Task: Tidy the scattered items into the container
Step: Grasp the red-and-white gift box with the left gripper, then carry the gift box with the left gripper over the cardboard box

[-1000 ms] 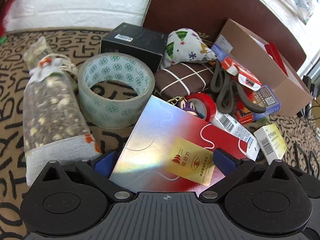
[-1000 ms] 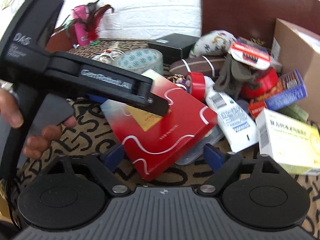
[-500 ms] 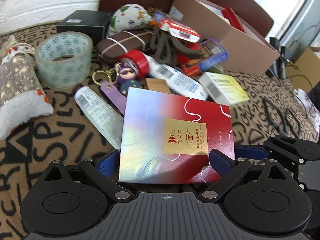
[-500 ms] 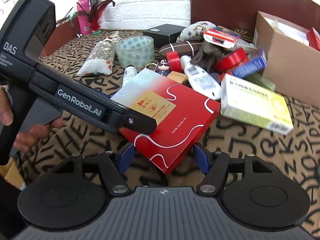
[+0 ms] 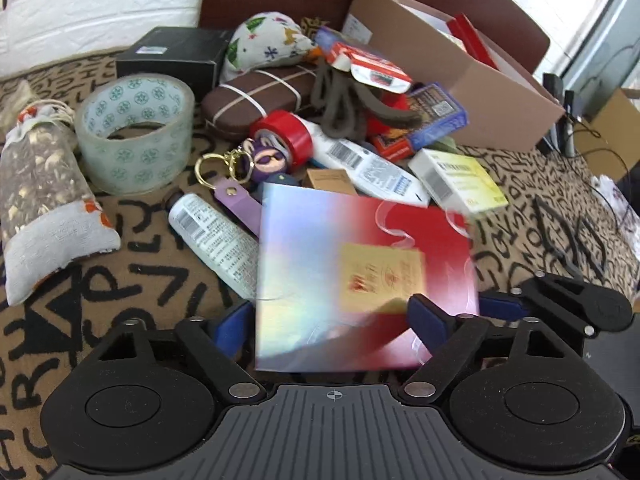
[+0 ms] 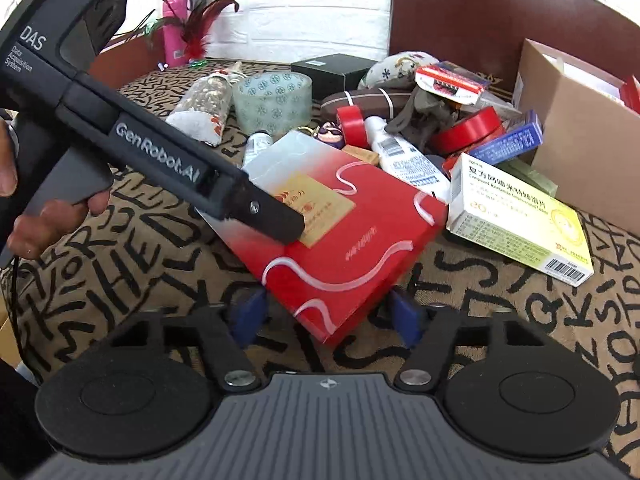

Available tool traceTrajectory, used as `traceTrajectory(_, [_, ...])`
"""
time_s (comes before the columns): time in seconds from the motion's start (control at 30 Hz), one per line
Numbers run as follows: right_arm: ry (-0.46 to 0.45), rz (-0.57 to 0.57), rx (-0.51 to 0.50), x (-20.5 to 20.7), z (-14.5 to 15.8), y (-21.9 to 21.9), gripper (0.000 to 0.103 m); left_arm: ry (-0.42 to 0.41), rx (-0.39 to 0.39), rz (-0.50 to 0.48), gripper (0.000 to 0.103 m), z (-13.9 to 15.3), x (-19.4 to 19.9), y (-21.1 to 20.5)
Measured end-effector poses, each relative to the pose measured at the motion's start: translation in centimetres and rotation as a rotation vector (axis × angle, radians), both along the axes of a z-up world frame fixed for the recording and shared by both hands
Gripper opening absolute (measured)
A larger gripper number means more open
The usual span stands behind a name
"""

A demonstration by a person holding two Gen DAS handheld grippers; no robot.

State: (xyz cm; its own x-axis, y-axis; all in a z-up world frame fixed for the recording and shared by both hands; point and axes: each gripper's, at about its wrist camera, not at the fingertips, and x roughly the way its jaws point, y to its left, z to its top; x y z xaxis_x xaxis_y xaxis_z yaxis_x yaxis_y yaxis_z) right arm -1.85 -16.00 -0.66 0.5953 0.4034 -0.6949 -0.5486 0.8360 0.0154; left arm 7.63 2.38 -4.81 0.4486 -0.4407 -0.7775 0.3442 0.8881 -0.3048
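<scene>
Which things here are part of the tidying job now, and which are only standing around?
Job: red box, held in the left gripper; cardboard box as container; scattered tape roll, tube, medicine box.

Just there: pink bottle, feathers.

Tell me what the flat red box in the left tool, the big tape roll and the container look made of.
Flat red box: glossy printed card, apparently; an iridescent sheen on its pale end, crisp folded edges. Big tape roll: translucent plastic film with green printed rosettes; the rug shows faintly through it. Container: plain matte brown cardboard, thin walls with cut edges.
</scene>
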Motion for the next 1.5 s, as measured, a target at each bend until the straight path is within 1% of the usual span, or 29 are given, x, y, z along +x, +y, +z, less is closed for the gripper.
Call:
traceTrajectory(0.07, [0.002, 0.008, -0.001, -0.3, 0.0, -0.3, 0.062, 0.008, -0.014, 0.003, 0.082, -0.1, 0.0, 0.4])
traceTrajectory(0.13, [-0.001, 0.008, 0.005, -0.4, -0.1, -0.5, 0.061, 0.013, -0.025, 0.019, 0.089, -0.2, 0.2, 0.4])
traceTrajectory(0.2, [-0.008, 0.004, 0.006, -0.3, -0.2, -0.4, 0.062, 0.008, -0.020, 0.026, 0.091, -0.3, 0.6, 0.0])
traceTrajectory(0.3, [-0.025, -0.012, 0.000, 0.1, -0.5, 0.0, 0.064, -0.009, 0.008, 0.037, 0.086, -0.2, 0.6, -0.5])
traceTrajectory(0.37, [-0.016, -0.027, 0.001, 0.2, -0.2, 0.2, 0.063, -0.013, 0.008, 0.055, 0.081, 0.1, 0.3, -0.3])
traceTrajectory(0.43, [-0.014, -0.030, 0.010, -0.2, 0.2, 0.0, 0.063, -0.024, 0.004, 0.064, 0.079, 0.6, -0.3, -0.1])
traceTrajectory(0.57, [-0.030, -0.031, 0.040, -1.2, 1.5, -0.9, 0.063, -0.062, 0.002, 0.059, 0.078, 2.3, -1.6, -0.5])
traceTrajectory(0.73, [-0.105, -0.059, 0.044, -1.5, 3.9, -2.2, 0.063, -0.127, -0.033, 0.043, 0.079, 5.0, -1.5, -1.8])
traceTrajectory(0.8, [-0.139, -0.073, 0.060, -1.3, 5.1, -3.1, 0.063, -0.149, -0.052, 0.031, 0.079, 6.4, -0.8, -2.5])
traceTrajectory(0.9, [-0.188, -0.100, 0.080, -0.3, 6.9, -4.7, 0.063, -0.203, -0.065, -0.002, 0.079, 8.8, 0.6, -4.2])
traceTrajectory(0.93, [-0.205, -0.111, 0.079, 0.2, 7.5, -5.1, 0.063, -0.220, -0.070, -0.010, 0.079, 9.5, 1.2, -4.9])
traceTrajectory(1.03, [-0.260, -0.155, 0.047, 1.8, 8.8, -6.3, 0.062, -0.273, -0.084, -0.038, 0.083, 11.4, 3.0, -7.3])
traceTrajectory(1.1, [-0.274, -0.186, 0.041, 3.0, 9.1, -7.1, 0.063, -0.288, -0.085, -0.049, 0.083, 12.0, 4.4, -8.9])
traceTrajectory(1.27, [-0.311, -0.237, 0.042, 6.0, 9.9, -9.1, 0.062, -0.297, -0.107, -0.064, 0.082, 13.0, 7.7, -11.9])
traceTrajectory(1.37, [-0.331, -0.261, 0.050, 7.7, 10.7, -10.8, 0.062, -0.329, -0.094, -0.083, 0.083, 14.0, 9.7, -13.7])
traceTrajectory(1.5, [-0.344, -0.300, 0.051, 10.2, 11.4, -12.3, 0.062, -0.352, -0.071, -0.095, 0.083, 14.9, 12.8, -16.4])
